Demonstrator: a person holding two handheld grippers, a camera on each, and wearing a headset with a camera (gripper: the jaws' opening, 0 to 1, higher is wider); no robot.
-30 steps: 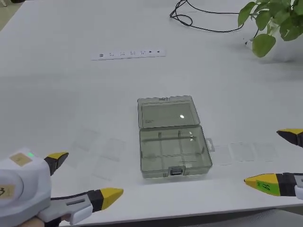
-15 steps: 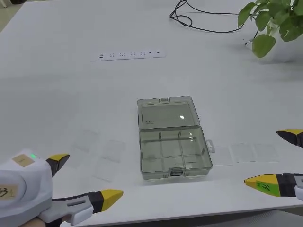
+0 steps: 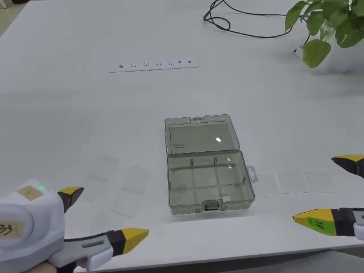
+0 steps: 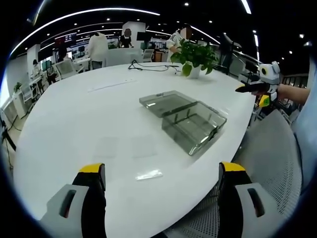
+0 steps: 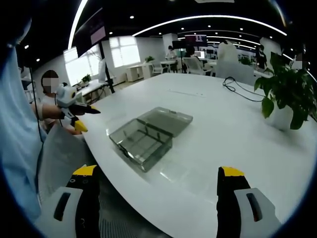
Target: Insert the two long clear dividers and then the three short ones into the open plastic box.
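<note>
The smoky clear plastic box sits mid-table with its lid folded flat behind it; faint lines show inside it. Clear dividers lie flat on the table: some left of the box, others right of it. My left gripper hovers open at the near left edge, short of the left dividers, box beyond. My right gripper is open at the near right, beside the right dividers, with the box ahead. Neither holds anything.
A white power strip lies at the back of the table. A black cable and a potted plant are at the far right. The table's front edge runs just under both grippers.
</note>
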